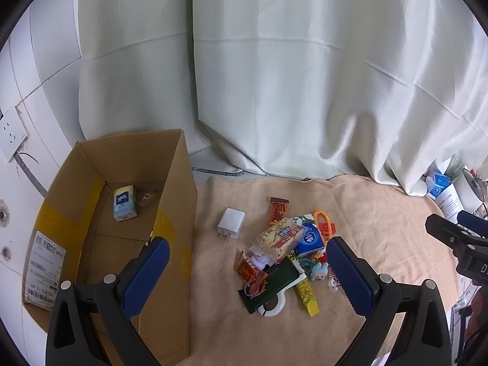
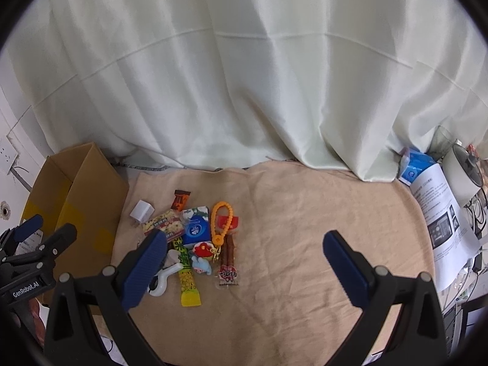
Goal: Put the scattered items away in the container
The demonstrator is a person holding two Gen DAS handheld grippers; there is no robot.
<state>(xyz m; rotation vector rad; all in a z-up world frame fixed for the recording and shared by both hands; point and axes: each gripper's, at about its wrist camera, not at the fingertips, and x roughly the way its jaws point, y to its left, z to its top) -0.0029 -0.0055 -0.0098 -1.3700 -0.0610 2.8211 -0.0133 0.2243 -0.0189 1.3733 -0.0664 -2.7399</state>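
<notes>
An open cardboard box (image 1: 180, 183) stands at the left on a beige towel (image 1: 366, 228); it also shows in the right wrist view (image 2: 91, 183). Inside lie a tissue pack (image 1: 124, 202) and a small brown toy (image 1: 148, 197). A pile of items lies right of the box: a white charger (image 1: 231, 222), a snack bar (image 1: 279, 239), a blue tissue pack (image 2: 196, 228), an orange bead keychain (image 2: 224, 222), a yellow-green stick pack (image 2: 186, 271). My left gripper (image 1: 247, 259) is open and empty, above the pile and the box's right wall. My right gripper (image 2: 244, 244) is open and empty, right of the pile.
A pale curtain (image 1: 274, 76) hangs behind the towel. Printed papers (image 2: 442, 222), a blue box (image 2: 413, 167) and cables (image 2: 479, 213) lie at the far right. A wall socket (image 1: 10, 132) is on the white wall at the left.
</notes>
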